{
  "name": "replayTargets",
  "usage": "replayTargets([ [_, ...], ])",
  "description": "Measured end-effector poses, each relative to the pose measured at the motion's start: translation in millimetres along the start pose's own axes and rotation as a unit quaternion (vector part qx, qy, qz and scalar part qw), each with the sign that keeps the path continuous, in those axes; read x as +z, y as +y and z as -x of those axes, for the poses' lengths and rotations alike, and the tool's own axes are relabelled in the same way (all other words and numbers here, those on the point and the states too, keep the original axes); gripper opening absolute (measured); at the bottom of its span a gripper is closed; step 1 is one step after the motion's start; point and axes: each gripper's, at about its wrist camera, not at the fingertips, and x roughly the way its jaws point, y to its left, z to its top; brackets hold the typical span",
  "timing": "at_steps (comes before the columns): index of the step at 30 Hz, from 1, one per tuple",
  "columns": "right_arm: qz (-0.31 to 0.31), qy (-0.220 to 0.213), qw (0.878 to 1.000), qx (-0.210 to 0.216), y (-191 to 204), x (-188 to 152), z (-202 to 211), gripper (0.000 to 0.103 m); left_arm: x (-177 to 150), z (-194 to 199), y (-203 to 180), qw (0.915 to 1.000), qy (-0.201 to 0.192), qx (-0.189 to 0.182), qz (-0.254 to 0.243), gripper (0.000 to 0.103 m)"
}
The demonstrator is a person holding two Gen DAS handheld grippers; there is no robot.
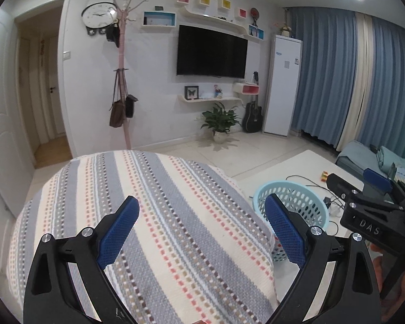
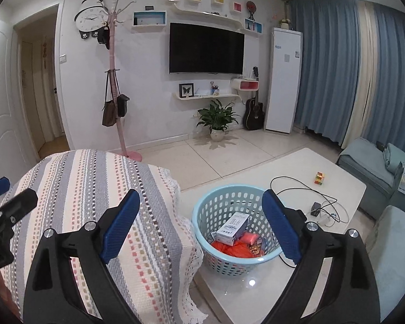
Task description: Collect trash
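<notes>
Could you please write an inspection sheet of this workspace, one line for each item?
Surface: white table, glossy, beside a seat under a striped cover.
Job's things: light blue basket stands on the table; inside lie a white box, an orange bag and a small printed packet.
Clutter: coloured cube at the table's far side.
Grippers: left gripper open, nothing between its pads; right gripper open, nothing held.
Cables: black cable loops across the table to a small black adapter.
Surroundings: television, coat stand with bags, potted plant, guitar, blue curtains.
</notes>
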Motion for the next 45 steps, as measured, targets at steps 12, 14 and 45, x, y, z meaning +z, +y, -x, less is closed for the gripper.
replayTargets([
  [12, -0.008, -0.05, 0.999, 0.001, 5, -26, 28, 0.087, -36, 18, 6, 0.9995, -0.008, 0.024, 0.021, 0.092],
  [14, -0.004, -0.054, 0.999, -0.005, 7, -30, 32, 0.087, -44, 18, 7, 0.9994, 0.001, 0.022, 0.026, 0.092],
  [45, -0.007, -0.063, 0.998, -0.004, 19, -40, 34, 0.091, -56, 25, 11, 0.9988, 0.001, 0.042, 0.026, 0.092],
])
